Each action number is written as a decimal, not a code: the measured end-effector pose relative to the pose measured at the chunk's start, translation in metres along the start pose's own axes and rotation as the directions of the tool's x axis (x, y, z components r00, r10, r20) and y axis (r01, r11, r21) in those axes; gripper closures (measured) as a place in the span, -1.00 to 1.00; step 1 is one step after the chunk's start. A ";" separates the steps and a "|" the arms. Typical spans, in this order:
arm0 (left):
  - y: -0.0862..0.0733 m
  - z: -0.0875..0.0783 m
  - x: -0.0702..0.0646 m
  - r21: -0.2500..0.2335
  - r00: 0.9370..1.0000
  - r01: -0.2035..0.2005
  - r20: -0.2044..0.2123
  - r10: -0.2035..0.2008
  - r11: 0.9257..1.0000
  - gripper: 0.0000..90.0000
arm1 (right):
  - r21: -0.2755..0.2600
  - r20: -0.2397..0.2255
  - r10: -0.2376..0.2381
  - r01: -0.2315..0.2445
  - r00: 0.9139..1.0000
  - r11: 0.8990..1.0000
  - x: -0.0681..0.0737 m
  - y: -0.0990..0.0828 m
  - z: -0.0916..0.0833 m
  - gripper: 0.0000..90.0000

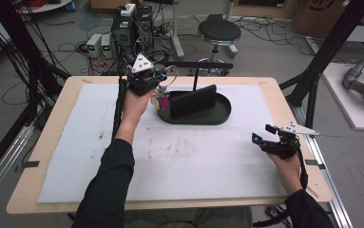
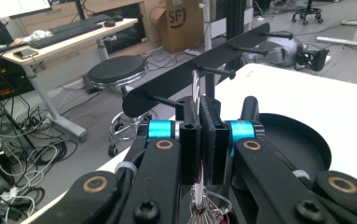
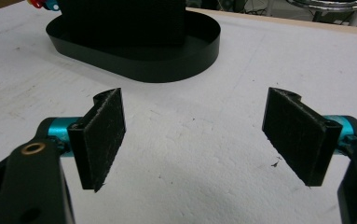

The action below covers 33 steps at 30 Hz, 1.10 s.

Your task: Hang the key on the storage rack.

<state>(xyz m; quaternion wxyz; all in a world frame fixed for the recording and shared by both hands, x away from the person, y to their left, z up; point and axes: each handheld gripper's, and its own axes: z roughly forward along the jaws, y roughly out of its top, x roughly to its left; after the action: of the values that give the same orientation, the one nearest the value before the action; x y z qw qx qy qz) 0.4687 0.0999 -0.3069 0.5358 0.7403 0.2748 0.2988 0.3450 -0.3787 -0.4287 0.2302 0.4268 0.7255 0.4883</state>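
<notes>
Right hand-held gripper (image 1: 265,138) rested spread near the bench's (image 1: 42,142) right edge; left hand-held gripper (image 1: 158,90), arm outstretched, pinched a silver key ring (image 2: 195,91) beside the black oval tray (image 1: 217,116) at the far edge.

One piece of lettering can be read. In the left gripper view a brown cardboard box (image 2: 181,23) stands on the floor well beyond the left hand-held gripper (image 2: 203,140), up and a little to the left of its closed pads, and it bears a dark printed "SF" mark inside a bracket-like outline on its front face. In the high view a cardboard box (image 1: 312,14) at the far right, well apart from the right hand-held gripper (image 1: 270,137), carries a dark printed mark that is too cut off to read.
</notes>
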 end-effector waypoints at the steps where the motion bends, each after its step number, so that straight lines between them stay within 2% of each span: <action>1: -0.001 0.001 0.001 -0.002 1.000 0.002 0.000 -0.002 1.000 0.92 | -0.002 0.000 -0.002 0.002 1.000 1.000 0.000 0.000 0.000 -0.51; 14: -0.016 0.012 0.005 0.019 0.998 0.053 -0.019 -0.053 0.998 0.92 | 0.002 0.000 0.001 -0.001 1.000 1.000 -0.001 0.000 0.000 -0.51; 18: -0.019 0.013 0.007 0.010 0.997 0.077 -0.017 -0.077 0.997 0.92 | 0.002 0.000 -0.001 0.001 1.000 1.000 -0.001 0.000 0.000 -0.51; 21: -0.020 0.014 0.007 0.014 0.997 0.080 -0.025 -0.080 0.997 0.91 | 0.003 0.000 0.000 0.000 1.000 1.000 -0.001 0.000 0.000 -0.51; 24: -0.021 0.015 0.008 0.007 0.994 0.105 -0.026 -0.105 0.994 0.91 | 0.005 0.000 0.001 -0.001 1.000 1.000 -0.001 0.000 0.001 -0.51; 31: -0.022 0.018 0.008 0.025 0.993 0.103 -0.055 -0.102 0.994 0.90 | 0.009 -0.002 -0.002 0.002 1.000 1.000 -0.001 -0.001 0.001 -0.51; 33: -0.024 0.019 0.009 0.042 0.991 0.116 -0.078 -0.113 0.992 0.86 | 0.010 -0.001 -0.004 0.004 1.000 1.000 -0.001 -0.001 0.001 -0.51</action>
<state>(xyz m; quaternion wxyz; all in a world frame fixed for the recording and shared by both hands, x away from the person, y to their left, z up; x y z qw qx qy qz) 0.4868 0.1004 -0.3329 0.5239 0.7239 0.3437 0.2887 0.3461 -0.3790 -0.4299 0.2286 0.4261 0.7289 0.4847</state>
